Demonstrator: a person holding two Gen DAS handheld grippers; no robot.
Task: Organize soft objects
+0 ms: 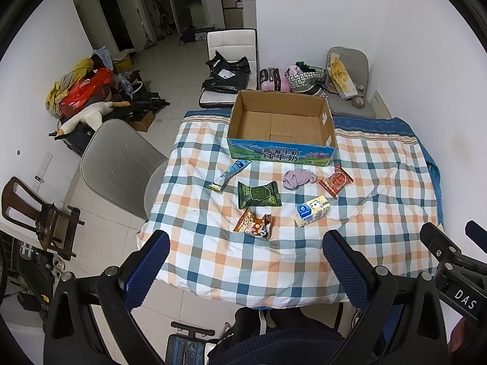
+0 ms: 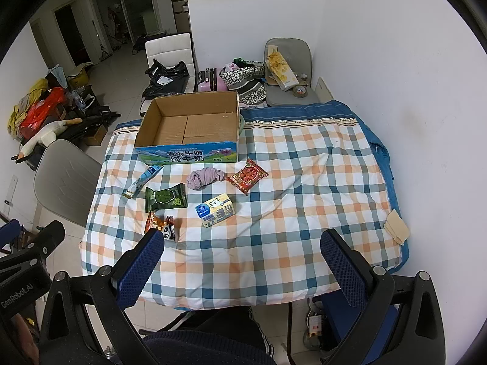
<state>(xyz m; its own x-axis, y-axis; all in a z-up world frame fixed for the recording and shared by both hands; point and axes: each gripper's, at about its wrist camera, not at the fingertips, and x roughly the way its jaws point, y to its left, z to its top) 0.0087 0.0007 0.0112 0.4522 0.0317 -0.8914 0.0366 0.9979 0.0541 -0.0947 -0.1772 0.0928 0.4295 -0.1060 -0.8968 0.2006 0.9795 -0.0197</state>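
An open cardboard box (image 1: 281,126) (image 2: 188,127) stands empty at the far side of the checked tablecloth (image 1: 380,182) (image 2: 304,182). In front of it lie a blue tube packet (image 1: 228,175) (image 2: 143,181), a green packet (image 1: 258,194) (image 2: 166,197), an orange-brown packet (image 1: 252,224) (image 2: 161,226), a crumpled lilac cloth (image 1: 298,178) (image 2: 204,176), a red packet (image 1: 336,180) (image 2: 247,176) and a yellow packet (image 1: 313,210) (image 2: 215,210). My left gripper (image 1: 246,246) and right gripper (image 2: 242,245) are open and empty, above the near table edge.
A grey chair (image 1: 118,164) (image 2: 64,176) stands left of the table. A second grey chair (image 1: 350,85) (image 2: 289,73) with clutter stands behind it, by the white wall. A beige folded cloth (image 2: 395,226) lies at the right table edge. Bags and a plush goose (image 1: 91,115) lie on the floor.
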